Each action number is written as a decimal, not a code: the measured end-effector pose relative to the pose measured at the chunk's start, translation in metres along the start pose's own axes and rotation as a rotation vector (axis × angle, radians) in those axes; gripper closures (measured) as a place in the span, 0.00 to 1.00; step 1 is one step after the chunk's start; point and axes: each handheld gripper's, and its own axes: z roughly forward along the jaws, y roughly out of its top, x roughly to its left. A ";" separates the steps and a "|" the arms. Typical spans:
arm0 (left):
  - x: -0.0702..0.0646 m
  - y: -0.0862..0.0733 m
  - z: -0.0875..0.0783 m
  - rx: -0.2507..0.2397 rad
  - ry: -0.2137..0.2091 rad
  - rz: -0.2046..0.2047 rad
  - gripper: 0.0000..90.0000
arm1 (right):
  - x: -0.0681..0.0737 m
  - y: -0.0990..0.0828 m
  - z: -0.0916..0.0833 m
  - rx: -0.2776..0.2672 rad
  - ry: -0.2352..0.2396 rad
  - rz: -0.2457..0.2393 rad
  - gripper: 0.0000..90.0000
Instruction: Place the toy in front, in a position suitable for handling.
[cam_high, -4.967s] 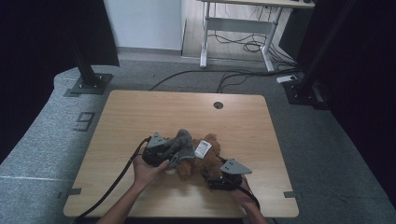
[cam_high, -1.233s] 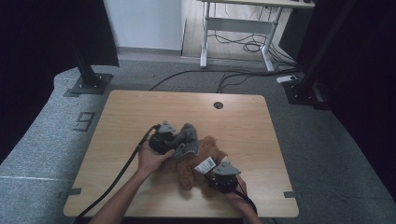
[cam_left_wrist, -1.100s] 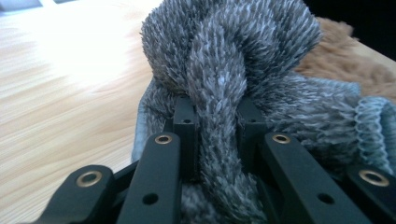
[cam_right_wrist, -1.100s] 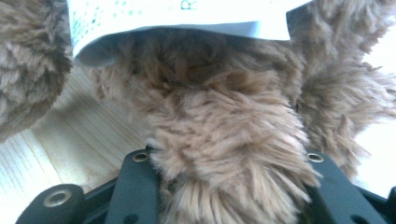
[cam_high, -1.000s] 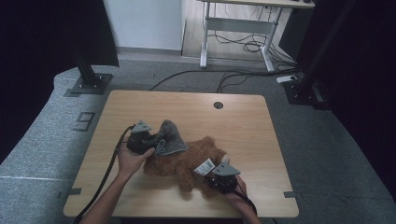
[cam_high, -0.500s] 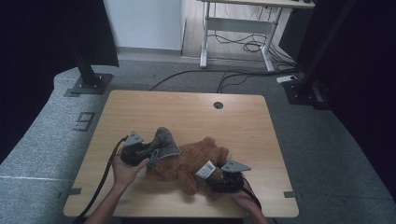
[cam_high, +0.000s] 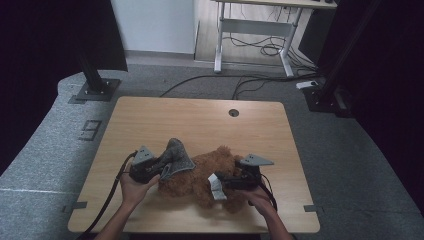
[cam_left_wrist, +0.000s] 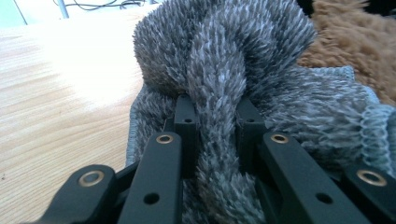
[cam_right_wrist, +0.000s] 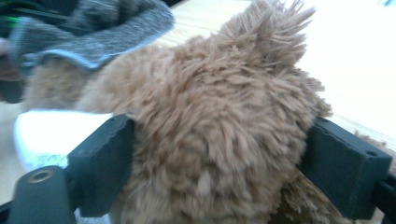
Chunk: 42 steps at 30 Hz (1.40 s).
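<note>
Wooden table (cam_high: 165, 120) carries everything, with a brown teddy bear (cam_high: 207, 175) lying near its front edge, between the two hands. Grey fuzzy cloth (cam_high: 176, 157), a small knitted garment, rests against the bear's left end and partly over it. At the left, the left gripper (cam_high: 159, 165) pinches a fold of that cloth (cam_left_wrist: 219, 116) tight between its nearly closed jaws. At the right, the right gripper (cam_high: 224, 181) has just been opening; its jaws stand wide on either side of the bear's fur (cam_right_wrist: 215, 126). A white label (cam_high: 216, 186) sticks out beside it.
</note>
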 end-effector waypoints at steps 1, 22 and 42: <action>0.000 0.000 0.000 0.001 -0.001 0.000 0.85 | 0.000 0.001 0.005 0.018 -0.002 0.004 0.14; 0.007 0.018 0.024 -0.017 0.000 -0.038 0.84 | 0.012 -0.008 0.031 -0.053 -0.154 -0.145 0.65; -0.028 0.063 0.061 0.022 -0.120 -0.003 0.84 | 0.018 -0.028 0.032 -0.171 -0.238 -0.227 0.64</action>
